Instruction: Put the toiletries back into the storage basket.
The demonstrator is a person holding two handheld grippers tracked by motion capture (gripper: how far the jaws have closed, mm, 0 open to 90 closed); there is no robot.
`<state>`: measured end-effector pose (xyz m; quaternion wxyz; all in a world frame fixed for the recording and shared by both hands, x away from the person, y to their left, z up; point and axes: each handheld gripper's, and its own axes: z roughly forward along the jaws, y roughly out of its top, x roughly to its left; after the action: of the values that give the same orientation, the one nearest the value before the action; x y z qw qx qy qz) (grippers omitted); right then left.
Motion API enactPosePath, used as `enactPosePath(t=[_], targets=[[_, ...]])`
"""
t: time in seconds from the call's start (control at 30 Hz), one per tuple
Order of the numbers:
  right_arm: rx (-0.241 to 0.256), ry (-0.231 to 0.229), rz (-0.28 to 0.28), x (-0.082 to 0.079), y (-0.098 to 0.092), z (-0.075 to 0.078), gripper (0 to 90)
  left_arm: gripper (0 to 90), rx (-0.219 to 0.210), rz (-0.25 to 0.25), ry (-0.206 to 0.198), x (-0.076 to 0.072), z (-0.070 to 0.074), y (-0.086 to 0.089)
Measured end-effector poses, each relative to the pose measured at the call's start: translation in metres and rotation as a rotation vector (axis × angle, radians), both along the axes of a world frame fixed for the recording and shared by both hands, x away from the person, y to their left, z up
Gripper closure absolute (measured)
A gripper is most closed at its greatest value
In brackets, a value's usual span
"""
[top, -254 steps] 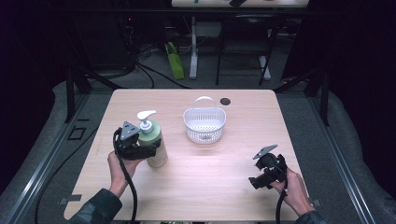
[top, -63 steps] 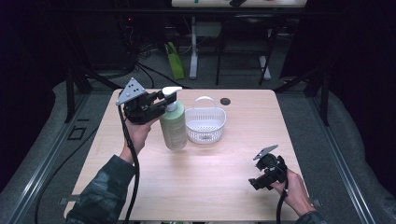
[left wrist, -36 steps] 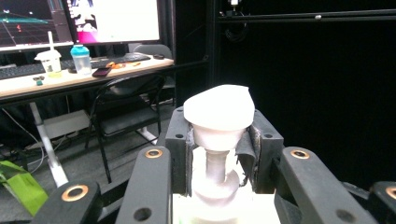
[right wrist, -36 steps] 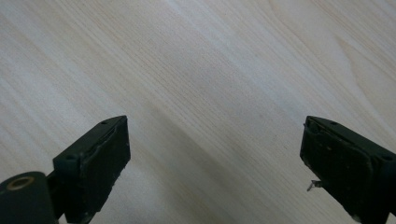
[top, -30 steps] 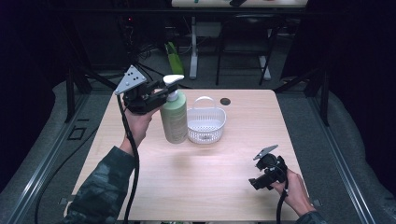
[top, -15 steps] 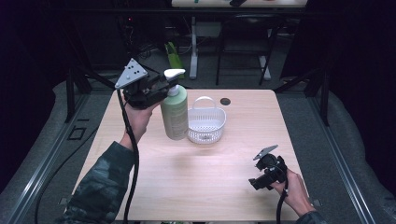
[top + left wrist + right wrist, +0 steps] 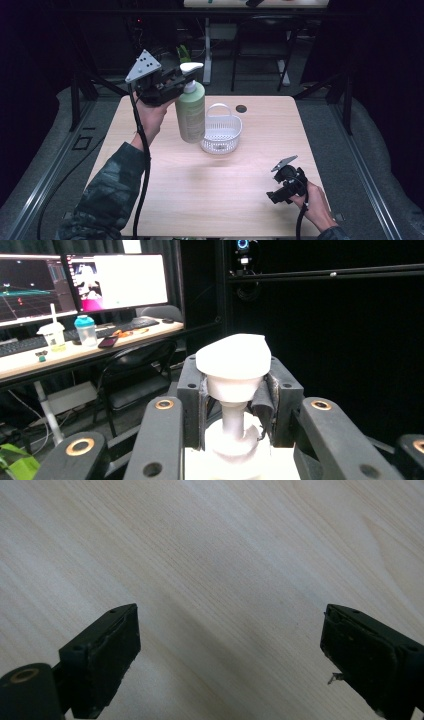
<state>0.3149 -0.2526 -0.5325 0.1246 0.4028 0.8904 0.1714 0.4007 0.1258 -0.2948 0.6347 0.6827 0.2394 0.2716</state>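
Soap bottle [image 7: 190, 114] aloft beside basket [image 7: 221, 134], pump neck clamped by left gripper [image 7: 235, 407]; right gripper [image 7: 227, 652] wide over table [image 7: 225, 555].

In the high view, the table [image 7: 165, 190] fills the frame's middle and lower part. The basket [image 7: 221, 131] sits on it just above centre, with a small round disc [image 7: 241, 108] behind it toward the top edge. The pump bottle [image 7: 190, 111] hangs just left of the basket, held by its neck in the left gripper [image 7: 176, 81] at upper left. The right gripper [image 7: 284, 187] sits at lower right, over bare tabletop.
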Motion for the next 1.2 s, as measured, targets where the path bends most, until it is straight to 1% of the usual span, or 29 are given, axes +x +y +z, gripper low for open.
enactPosePath(t=[0.1,0.43,0.57,0.67,1.03,1.2], targets=[[0.005,0.002,0.002,0.000,0.001,0.000,8.6,67.0,0.004,-0.003,-0.008,0.002,0.005,-0.004],[-0.002,0.005,0.001,-0.001,0.000,-0.001,8.7,67.0,0.008,-0.002,-0.020,0.007,0.013,-0.010],[-0.002,0.005,0.000,-0.001,0.000,0.000,8.7,67.1,0.013,-0.010,-0.022,0.009,0.017,-0.013],[0.000,0.006,-0.001,-0.002,0.000,0.000,8.8,67.1,0.007,-0.012,-0.022,0.012,0.020,-0.016],[0.003,0.005,-0.006,-0.003,-0.001,0.000,8.9,67.1,0.005,-0.028,-0.021,0.018,0.024,-0.027],[0.004,0.006,-0.007,-0.003,-0.001,-0.001,8.9,67.1,0.005,-0.032,-0.025,0.021,0.028,-0.032]])
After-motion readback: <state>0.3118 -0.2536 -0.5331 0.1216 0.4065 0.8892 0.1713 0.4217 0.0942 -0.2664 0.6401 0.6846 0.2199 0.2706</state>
